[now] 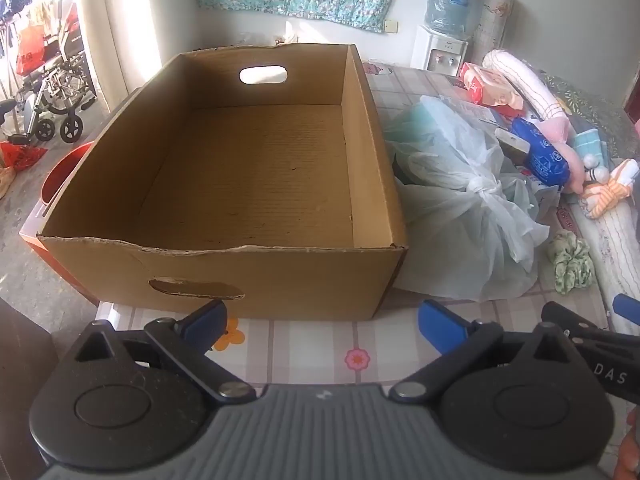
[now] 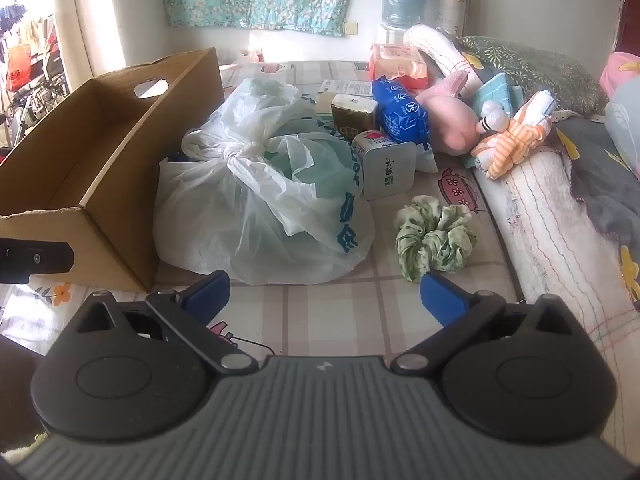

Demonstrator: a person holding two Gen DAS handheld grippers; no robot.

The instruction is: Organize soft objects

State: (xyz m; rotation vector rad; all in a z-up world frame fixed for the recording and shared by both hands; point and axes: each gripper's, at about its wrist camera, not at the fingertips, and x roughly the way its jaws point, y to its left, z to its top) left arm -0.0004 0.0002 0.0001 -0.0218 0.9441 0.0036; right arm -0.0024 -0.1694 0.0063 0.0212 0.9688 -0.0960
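An empty open cardboard box point(image 1: 256, 168) stands on the bed's checked sheet point(image 1: 304, 344), right in front of my left gripper point(image 1: 322, 326), which is open and holds nothing. The box also shows at the left of the right wrist view point(image 2: 100, 168). My right gripper point(image 2: 324, 300) is open and empty, just short of a green scrunchie point(image 2: 434, 240) and a knotted white plastic bag point(image 2: 256, 200). Behind them lie a pink plush toy point(image 2: 456, 120), an orange striped cloth doll point(image 2: 516, 136) and a blue soft pack point(image 2: 400, 108). The scrunchie point(image 1: 570, 264) and bag point(image 1: 460, 216) show right of the box.
A rolled white quilt point(image 2: 560, 248) and dark bedding point(image 2: 600, 184) line the right side. Small cartons and a tin point(image 2: 388, 168) sit behind the bag. A red tub point(image 1: 60, 172) stands left of the box. A water dispenser point(image 1: 440, 32) stands at the far wall.
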